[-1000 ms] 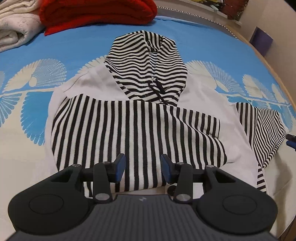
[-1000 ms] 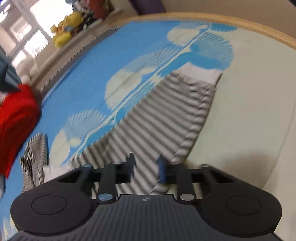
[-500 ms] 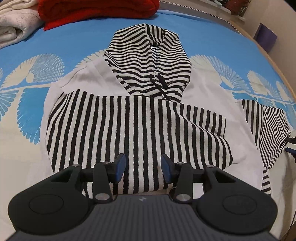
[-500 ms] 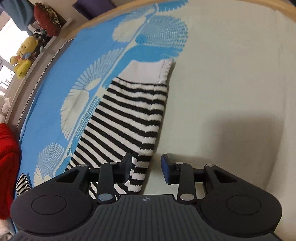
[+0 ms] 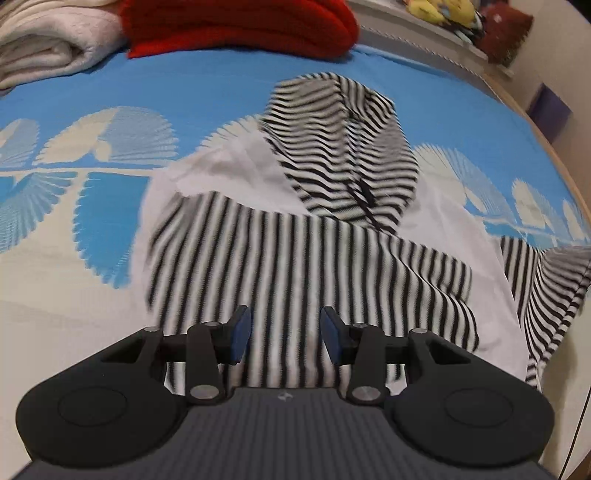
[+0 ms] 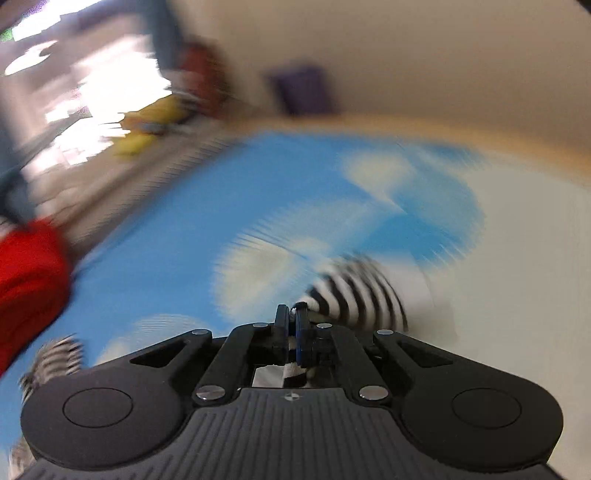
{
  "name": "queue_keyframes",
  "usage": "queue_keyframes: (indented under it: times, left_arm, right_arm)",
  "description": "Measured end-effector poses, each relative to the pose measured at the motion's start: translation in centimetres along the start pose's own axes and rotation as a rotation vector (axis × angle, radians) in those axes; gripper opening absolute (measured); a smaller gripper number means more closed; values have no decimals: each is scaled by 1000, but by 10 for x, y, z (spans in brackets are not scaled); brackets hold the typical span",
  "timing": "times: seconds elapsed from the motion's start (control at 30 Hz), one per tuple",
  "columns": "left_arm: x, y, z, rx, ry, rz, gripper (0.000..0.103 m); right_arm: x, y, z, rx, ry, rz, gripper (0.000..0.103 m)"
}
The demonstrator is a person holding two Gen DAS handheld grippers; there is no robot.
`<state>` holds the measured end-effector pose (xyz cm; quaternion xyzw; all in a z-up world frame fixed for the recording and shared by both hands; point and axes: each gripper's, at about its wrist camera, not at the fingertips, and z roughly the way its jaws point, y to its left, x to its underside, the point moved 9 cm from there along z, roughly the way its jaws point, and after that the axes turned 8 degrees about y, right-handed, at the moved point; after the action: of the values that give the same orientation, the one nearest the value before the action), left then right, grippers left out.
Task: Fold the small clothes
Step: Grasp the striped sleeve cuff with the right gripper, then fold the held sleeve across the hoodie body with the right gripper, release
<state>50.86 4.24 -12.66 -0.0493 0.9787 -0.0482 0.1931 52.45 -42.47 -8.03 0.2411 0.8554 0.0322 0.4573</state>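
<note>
Striped hoodie (image 5: 295, 258), one, left gripper (image 5: 284, 330) fingers apart, right gripper (image 6: 291, 325) fingers pinching sleeve (image 6: 354, 295)

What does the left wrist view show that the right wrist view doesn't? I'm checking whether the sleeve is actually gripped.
Only the left wrist view shows the whole striped hoodie, its hood, and the open left gripper above its front. Only the right wrist view, heavily blurred, shows the right gripper shut on the striped sleeve. Both show the blue patterned bedspread and the red knit.
</note>
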Motion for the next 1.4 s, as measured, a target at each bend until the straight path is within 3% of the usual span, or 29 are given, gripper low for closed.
queue_keyframes:
  times: [0.07,0.1,0.13,0.2,0.23,0.3,0.4,0.47,0.57,0.63,0.7,0.8,0.87,0.97,1.03,1.2,1.27,1.33,1.37,1.4]
  left_arm:
    - [-2,14,-5,-14,-10,-31,46]
    - [-3,23,-8,-19,-13,-54,46]
    - [-5,30,-10,-20,-15,-74,46]
    - [-8,43,-15,-17,-20,-112,46]
    - [-9,49,-18,-13,-22,-127,46]
    - [-11,58,-24,-7,-29,-150,46]
    - [-15,67,-31,8,-38,-180,46]
    - [-16,70,-33,24,-40,-200,46]
    - [-17,69,-34,38,-35,-220,46]
    - [-16,64,-33,45,-32,-215,46]
    - [-17,57,-31,50,-31,-203,46]
    - [-17,44,-28,53,-33,-177,46]
    - [-15,34,-24,45,-28,-155,46]
    - [-12,20,-18,38,-21,-118,46]
    - [-13,12,-17,35,-27,-92,46]
    - [-15,10,-11,10,-30,-73,46]
    - [-16,12,-10,11,-28,-80,46]
    - [-16,14,-11,14,-31,-82,46]
    - [-17,15,-12,15,-32,-81,46]
    - [-17,16,-13,17,-33,-80,46]
  right_arm:
    - [17,77,-27,-170,-32,-175,2]
    - [35,120,-42,-297,-20,-285,2]
    - [59,158,-55,-444,29,-398,2]
    - [124,218,-80,-714,237,-621,3]
    - [152,231,-87,-759,326,-697,4]
    - [193,237,-89,-734,446,-803,13]
    - [193,231,-88,-683,494,-808,15]
    - [162,221,-87,-621,464,-714,21]
    - [107,192,-84,-427,416,-486,33]
    - [85,163,-80,-296,433,-330,36]
    - [70,135,-75,-224,432,-160,39]
    - [74,99,-59,-235,412,35,43]
    - [93,88,-36,-187,480,73,44]
    - [113,94,1,-240,593,168,44]
    - [130,96,15,-247,652,192,43]
    - [157,92,29,-133,713,173,45]
    - [160,98,32,-143,712,163,44]
    - [160,107,32,-154,692,119,35]
    - [158,113,32,-159,675,97,13]
    - [153,118,29,-151,642,78,5]
